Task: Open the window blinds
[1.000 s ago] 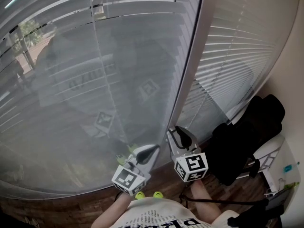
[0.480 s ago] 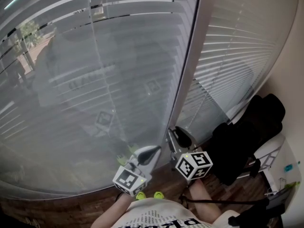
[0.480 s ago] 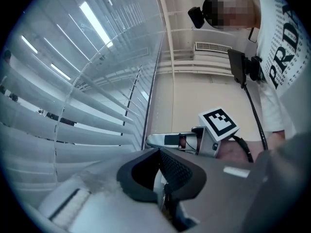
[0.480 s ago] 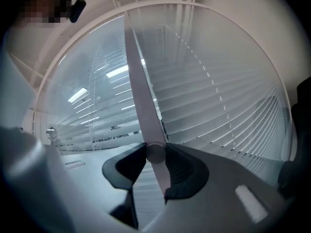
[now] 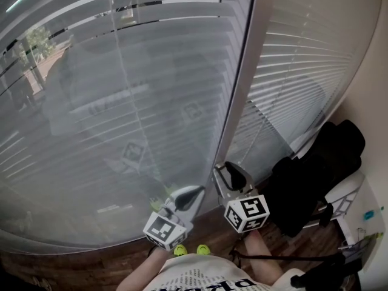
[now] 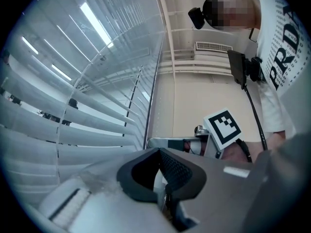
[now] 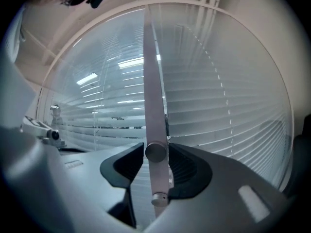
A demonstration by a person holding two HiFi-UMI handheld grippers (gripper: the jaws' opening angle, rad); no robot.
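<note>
Hanging upright, the blind wand [image 7: 154, 110] sits loose between the jaws of the right tongs [image 7: 156, 155], just eased apart; the left tongs [image 6: 160, 168] seemingly clench the cord [image 5: 131, 96].

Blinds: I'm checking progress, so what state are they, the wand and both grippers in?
Left blind: lowered, slats nearly closed.
Right blind: lowered, slats closed.
Right gripper: open, jaws have just been opening.
Wand: upright between those jaws, unclamped.
Left gripper: shut.

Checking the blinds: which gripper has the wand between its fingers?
The right gripper; the grey wand stands between its fingers, which have just opened wider.
</note>
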